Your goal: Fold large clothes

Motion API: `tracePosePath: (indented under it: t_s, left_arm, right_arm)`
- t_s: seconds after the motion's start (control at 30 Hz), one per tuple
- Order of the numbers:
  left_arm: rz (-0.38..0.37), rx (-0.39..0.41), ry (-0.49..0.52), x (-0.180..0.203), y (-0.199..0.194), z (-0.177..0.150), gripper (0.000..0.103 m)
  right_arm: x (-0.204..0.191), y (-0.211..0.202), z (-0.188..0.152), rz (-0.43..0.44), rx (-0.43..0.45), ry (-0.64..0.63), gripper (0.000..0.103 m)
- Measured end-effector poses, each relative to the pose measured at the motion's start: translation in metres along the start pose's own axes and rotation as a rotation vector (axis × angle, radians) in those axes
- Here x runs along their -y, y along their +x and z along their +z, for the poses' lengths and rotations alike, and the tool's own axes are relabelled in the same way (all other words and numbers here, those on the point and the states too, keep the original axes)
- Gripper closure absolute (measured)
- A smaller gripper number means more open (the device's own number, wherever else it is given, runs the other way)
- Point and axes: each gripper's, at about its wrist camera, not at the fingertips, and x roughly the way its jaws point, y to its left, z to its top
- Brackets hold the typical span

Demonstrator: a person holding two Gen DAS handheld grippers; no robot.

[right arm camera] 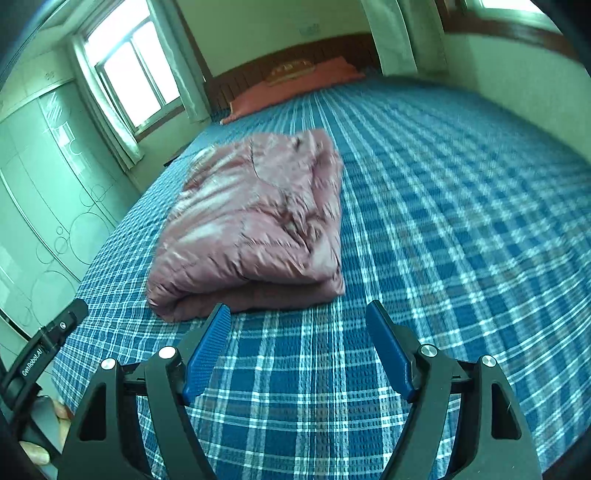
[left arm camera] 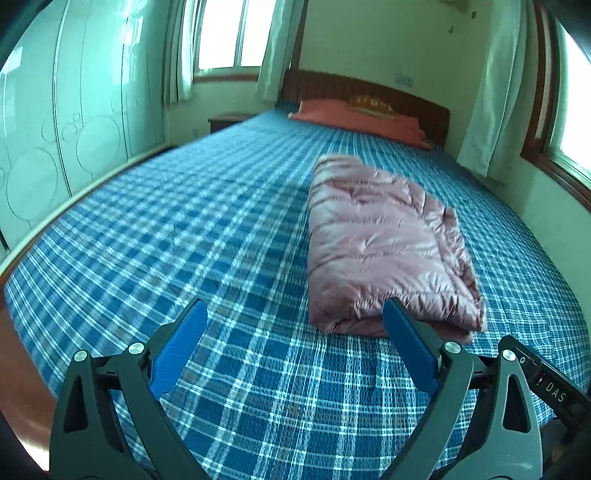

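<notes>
Pink quilted puffer garment, shiny, padded, folded into a thick oblong bundle of at least 2 layers. Location: flat on the blue-and-white plaid bedspread, just ahead of both claws; ahead-right of the left gripper, ahead-left of the right gripper.

Left gripper: blue-padded fingers spread wide apart, nothing between them. Its right finger overlaps the bundle's near edge in the left wrist view; contact cannot be confirmed.

Right gripper: fingers likewise spread apart and empty, near the bundle's front fold, not visibly touching.

Placement, as judged: the bundle lies compact with edges roughly aligned and both claws are released, which suggests folding is complete or nearly so; the loose, puffed corner on the bundle's right may need pressing down, since padded fabric tends to spring open.

Surroundings: 1 orange pillow beyond the bundle, against the dark wooden headboard; pale green wardrobe doors with circle motifs far left of the left gripper; pale curtains and bright windows beyond.

Obstructions: nothing lies between either claw and the bundle.
</notes>
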Motion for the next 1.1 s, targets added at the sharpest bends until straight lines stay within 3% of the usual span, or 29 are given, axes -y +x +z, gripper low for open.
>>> tracePosePath:
  t_s: [0.43,1.1]
  left_arm:
    - [-0.011,0.063,0.032,0.014,-0.037,0.016,0.002]
    - [-0.010,0.044,0.048,0.018,-0.033,0.011,0.002]
  right_arm:
    - [-0.028,-0.043,0.013,-0.035,0.088,-0.114,0.026]
    - [-0.033,-0.043,0.012,-0.029,0.098,-0.128,0.026]
